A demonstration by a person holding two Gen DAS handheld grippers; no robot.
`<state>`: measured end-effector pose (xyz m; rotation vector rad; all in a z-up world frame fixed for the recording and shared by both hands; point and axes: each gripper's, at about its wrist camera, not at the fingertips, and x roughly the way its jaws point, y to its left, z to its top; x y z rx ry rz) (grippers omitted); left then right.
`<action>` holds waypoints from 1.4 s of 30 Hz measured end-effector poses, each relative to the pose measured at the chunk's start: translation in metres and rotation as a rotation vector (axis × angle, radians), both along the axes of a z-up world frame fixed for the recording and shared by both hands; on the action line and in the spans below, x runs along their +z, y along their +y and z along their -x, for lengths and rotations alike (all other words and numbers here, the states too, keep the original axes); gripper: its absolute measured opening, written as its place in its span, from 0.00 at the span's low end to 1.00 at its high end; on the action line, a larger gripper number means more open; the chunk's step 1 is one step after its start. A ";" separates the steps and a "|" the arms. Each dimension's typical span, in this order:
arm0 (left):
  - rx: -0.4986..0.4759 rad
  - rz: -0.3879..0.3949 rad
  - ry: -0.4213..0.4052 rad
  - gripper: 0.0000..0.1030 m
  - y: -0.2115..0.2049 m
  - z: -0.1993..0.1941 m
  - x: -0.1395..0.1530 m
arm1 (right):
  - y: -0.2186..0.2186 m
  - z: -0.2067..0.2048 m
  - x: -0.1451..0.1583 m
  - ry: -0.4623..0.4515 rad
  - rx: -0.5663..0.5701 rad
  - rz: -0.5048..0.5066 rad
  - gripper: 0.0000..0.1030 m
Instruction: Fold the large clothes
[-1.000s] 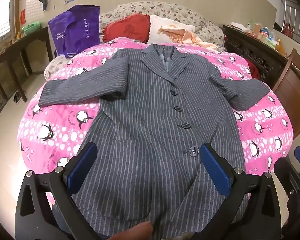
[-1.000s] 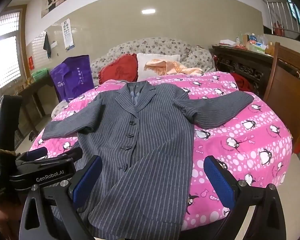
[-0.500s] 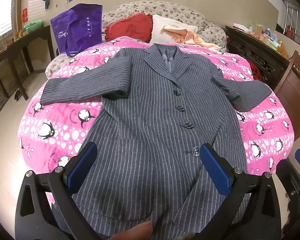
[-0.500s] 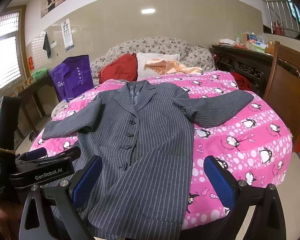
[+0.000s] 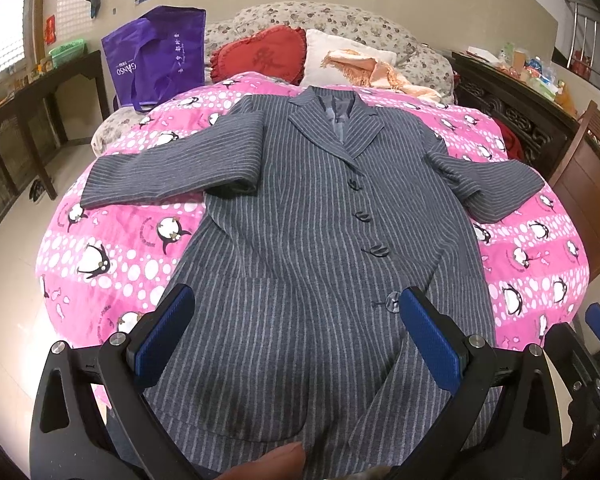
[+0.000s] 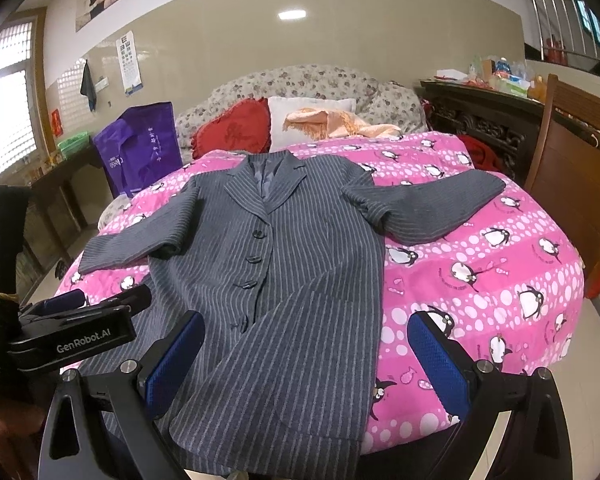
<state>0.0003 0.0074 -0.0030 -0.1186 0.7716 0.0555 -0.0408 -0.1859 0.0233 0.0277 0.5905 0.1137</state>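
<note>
Since a second ago we have lifted our left tongs a little, so more of the coat's top shows. Nothing else moved. Our right tongs wait near its bottom edge. Both tongs are spread wide and hold nothing. It lies flat and buttoned on the pink blanket, sleeves out. We think no fold is made yet.

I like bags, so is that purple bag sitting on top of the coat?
No, the purple bag stands at the far end of the bed, apart from the coat.
</note>
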 end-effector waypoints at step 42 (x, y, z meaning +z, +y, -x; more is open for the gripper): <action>0.031 0.033 0.157 1.00 0.011 -0.006 -0.010 | -0.036 -0.020 -0.016 0.104 -0.087 -0.060 0.98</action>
